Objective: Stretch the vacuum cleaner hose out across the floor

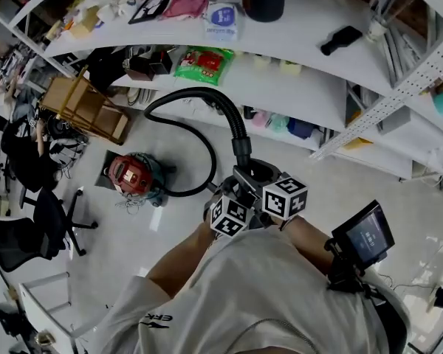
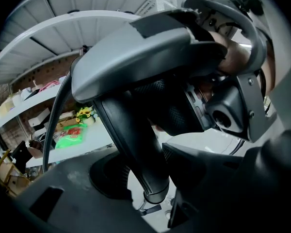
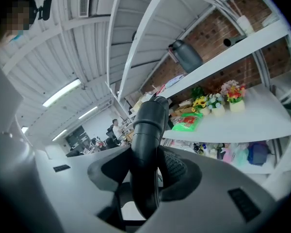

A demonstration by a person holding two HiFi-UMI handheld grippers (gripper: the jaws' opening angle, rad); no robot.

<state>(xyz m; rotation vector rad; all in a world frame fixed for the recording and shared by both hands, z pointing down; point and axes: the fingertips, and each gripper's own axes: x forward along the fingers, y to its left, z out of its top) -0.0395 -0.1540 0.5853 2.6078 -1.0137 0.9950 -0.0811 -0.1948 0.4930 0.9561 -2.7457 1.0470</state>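
A red canister vacuum cleaner sits on the pale floor at the left. Its black ribbed hose loops up past the shelf and comes down to my two grippers, held close together in front of me. The left gripper and the right gripper both clamp the hose's rigid end. In the left gripper view the thick black tube runs between the left gripper's jaws, with the right gripper's body close above. In the right gripper view the tube stands between the right gripper's jaws.
White shelving with a dark jar, packets and a green bag runs along the far side. A wooden crate leans by the shelf. Office chairs and a seated person are at the left. A small screen hangs at my right hip.
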